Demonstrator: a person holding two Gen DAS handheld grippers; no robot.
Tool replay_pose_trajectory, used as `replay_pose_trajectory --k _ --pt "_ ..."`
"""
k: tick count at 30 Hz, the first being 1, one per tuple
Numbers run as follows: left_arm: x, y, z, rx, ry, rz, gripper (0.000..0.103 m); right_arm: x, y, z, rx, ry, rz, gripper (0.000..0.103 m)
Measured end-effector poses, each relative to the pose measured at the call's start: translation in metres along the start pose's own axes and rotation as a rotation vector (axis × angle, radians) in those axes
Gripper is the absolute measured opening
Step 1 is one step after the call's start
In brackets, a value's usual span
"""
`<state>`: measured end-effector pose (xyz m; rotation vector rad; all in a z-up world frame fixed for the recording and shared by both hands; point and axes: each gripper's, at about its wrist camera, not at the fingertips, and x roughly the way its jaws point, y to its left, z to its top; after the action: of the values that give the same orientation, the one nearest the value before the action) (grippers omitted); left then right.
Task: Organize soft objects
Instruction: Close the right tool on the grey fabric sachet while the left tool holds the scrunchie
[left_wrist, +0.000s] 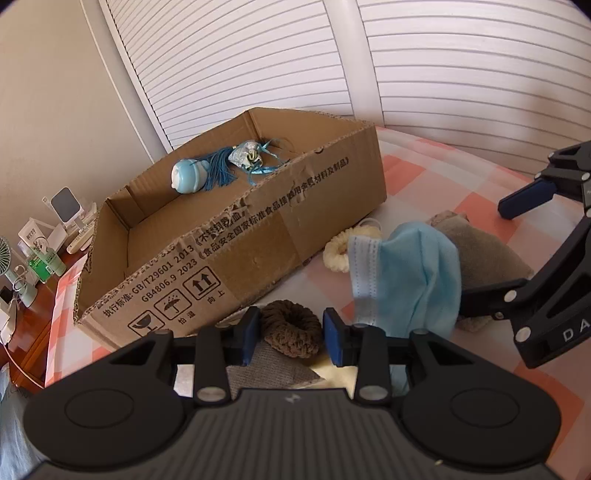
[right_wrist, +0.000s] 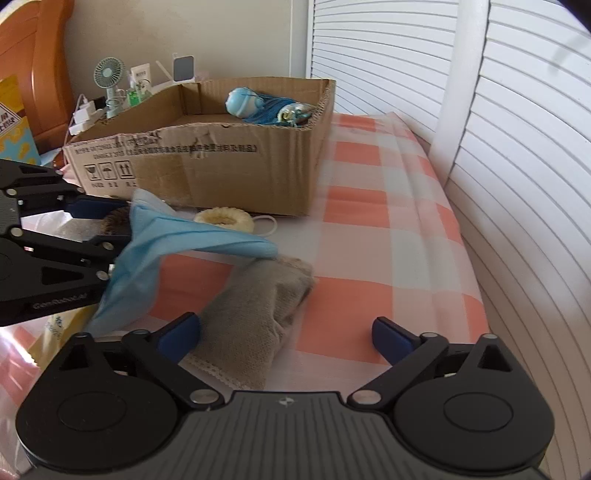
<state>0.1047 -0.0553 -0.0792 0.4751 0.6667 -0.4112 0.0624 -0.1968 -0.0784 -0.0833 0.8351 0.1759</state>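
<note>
A cardboard box (left_wrist: 258, 236) (right_wrist: 229, 170) stands on the checked bed and holds a blue plush toy (left_wrist: 188, 177) and a tasselled sachet (left_wrist: 245, 157). My left gripper (left_wrist: 291, 338) has its pads on either side of a brown scrunchie (left_wrist: 291, 328); whether they press it is unclear. A blue face mask (left_wrist: 413, 280) (right_wrist: 177, 243) is draped over a grey sock (right_wrist: 251, 314), with a cream scrunchie (left_wrist: 341, 247) (right_wrist: 223, 219) beside the box. My right gripper (right_wrist: 286, 334) is open and empty above the sock's edge.
A nightstand (left_wrist: 33, 295) at the left carries a small fan (right_wrist: 109, 79), bottles and chargers. White louvred doors (right_wrist: 480, 110) run along the far side of the bed. A grey cloth (left_wrist: 273, 369) lies under my left gripper.
</note>
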Motion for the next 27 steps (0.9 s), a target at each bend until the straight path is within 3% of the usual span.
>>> replay_pose_trajectory --k 11,14,18,21,26,27 --pt "-0.001 0.005 0.0 -0.035 0.002 -0.013 0.033 -0.006 0.012 0.006 -0.053 -0.027 0.037 0.05" --pt "-0.002 0.009 0.0 -0.06 0.002 -0.022 0.033 -0.008 0.006 0.008 -0.048 -0.033 0.012 0.045" --pt "-0.005 0.015 -0.002 -0.083 0.003 -0.017 0.033 -0.009 -0.001 0.009 -0.037 -0.032 -0.031 0.045" --pt "-0.007 0.019 -0.003 -0.103 0.003 -0.013 0.033 -0.009 -0.004 0.01 -0.02 -0.029 -0.055 0.052" --pt "-0.009 0.026 -0.006 -0.144 0.007 -0.004 0.033 -0.006 0.001 0.012 -0.013 -0.043 -0.042 0.079" --pt "-0.009 0.028 -0.007 -0.153 0.008 -0.004 0.033 -0.005 0.002 0.012 -0.012 -0.047 -0.037 0.08"
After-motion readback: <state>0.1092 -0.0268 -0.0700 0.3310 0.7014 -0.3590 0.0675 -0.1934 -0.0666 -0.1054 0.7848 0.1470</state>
